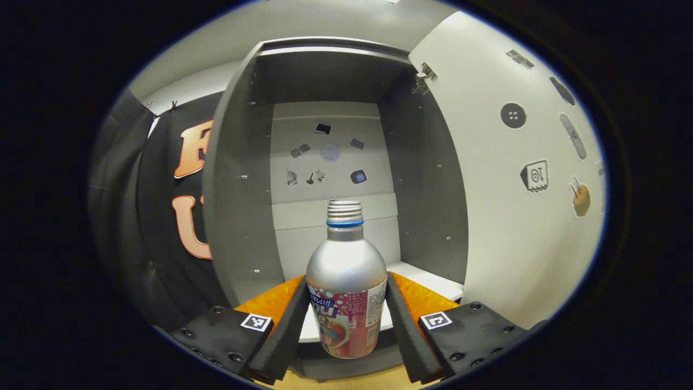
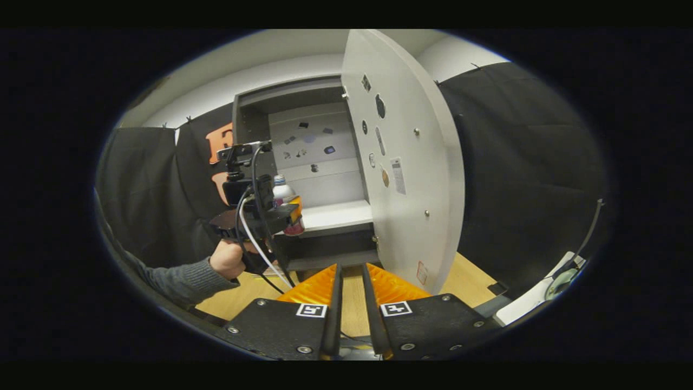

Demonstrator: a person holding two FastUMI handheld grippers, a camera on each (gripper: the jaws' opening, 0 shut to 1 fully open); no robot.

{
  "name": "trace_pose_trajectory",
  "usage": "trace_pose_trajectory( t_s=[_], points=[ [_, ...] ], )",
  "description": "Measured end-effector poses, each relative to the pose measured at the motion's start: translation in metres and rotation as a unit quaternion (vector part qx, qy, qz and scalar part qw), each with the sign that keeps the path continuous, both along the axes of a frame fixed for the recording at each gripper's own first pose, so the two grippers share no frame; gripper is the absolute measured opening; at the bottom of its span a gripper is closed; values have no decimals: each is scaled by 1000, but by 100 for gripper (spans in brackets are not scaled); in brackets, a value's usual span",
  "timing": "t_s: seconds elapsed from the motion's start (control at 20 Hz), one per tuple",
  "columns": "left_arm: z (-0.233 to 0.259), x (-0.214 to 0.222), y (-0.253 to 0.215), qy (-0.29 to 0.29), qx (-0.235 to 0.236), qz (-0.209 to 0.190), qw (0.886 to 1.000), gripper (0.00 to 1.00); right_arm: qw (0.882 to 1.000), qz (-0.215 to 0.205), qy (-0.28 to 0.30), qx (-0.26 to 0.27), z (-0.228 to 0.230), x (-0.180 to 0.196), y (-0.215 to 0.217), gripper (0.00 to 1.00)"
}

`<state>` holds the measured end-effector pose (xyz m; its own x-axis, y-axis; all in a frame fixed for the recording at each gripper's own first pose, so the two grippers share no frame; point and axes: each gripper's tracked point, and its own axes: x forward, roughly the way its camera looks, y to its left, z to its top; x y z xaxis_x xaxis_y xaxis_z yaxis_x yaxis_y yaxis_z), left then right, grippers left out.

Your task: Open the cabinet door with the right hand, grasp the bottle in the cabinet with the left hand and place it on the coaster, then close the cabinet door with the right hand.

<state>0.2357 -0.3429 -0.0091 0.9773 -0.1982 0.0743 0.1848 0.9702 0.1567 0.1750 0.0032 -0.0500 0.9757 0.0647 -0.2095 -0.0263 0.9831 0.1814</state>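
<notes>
In front of the open cabinet [image 1: 243, 179], left gripper [image 1: 346, 325] has the bottle [image 1: 346, 281] between its fingers, both pads pressed against the labelled lower body, one each side. Bottle is upright, silver metal with a threaded neck, no cap on it, blue ring just under the thread. It sits just at or in front of the front edge of the white shelf [image 1: 427, 279]; cannot tell whether its base touches the shelf or is lifted clear. Cabinet door [image 1: 514, 189] is swung wide open on the right of the left gripper view, hinge [image 1: 424, 76] visible at the top corner, stickers on its inner face. More stickers on the cabinet back panel [image 1: 330, 157]. Right gripper view: right gripper [image 2: 351, 303] is well back from the cabinet, over the wooden table [image 2: 471, 279], jaws nearly together with a narrow gap, nothing in them. From there the left gripper [image 2: 287, 214] shows at the cabinet mouth with the bottle [image 2: 281, 192] in it, cables hanging off it, held by a hand [image 2: 227, 260] in a grey sleeve [image 2: 178, 279]. Door [image 2: 411, 162] stands edge-toward the right gripper, wide open.
</notes>
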Motion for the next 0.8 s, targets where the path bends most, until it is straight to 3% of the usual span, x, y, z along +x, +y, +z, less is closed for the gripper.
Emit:
trace_pose_trajectory(
  t_s=[0.35, 0.6, 0.8],
  points=[
    [-92, -98, 52, 66, 4, 36, 997, 84, 999, 28, 37, 16, -32, -53, -1, 22],
    [-180, -131, 87, 116, 5, 61, 991, 85, 996, 43, 78, 8, -62, -69, 5, 22],
    [-239, -148, 108, 141, -23, 74, 987, 85, 991, 49, 121, 4, -89, -66, 8, 22]
  ],
)
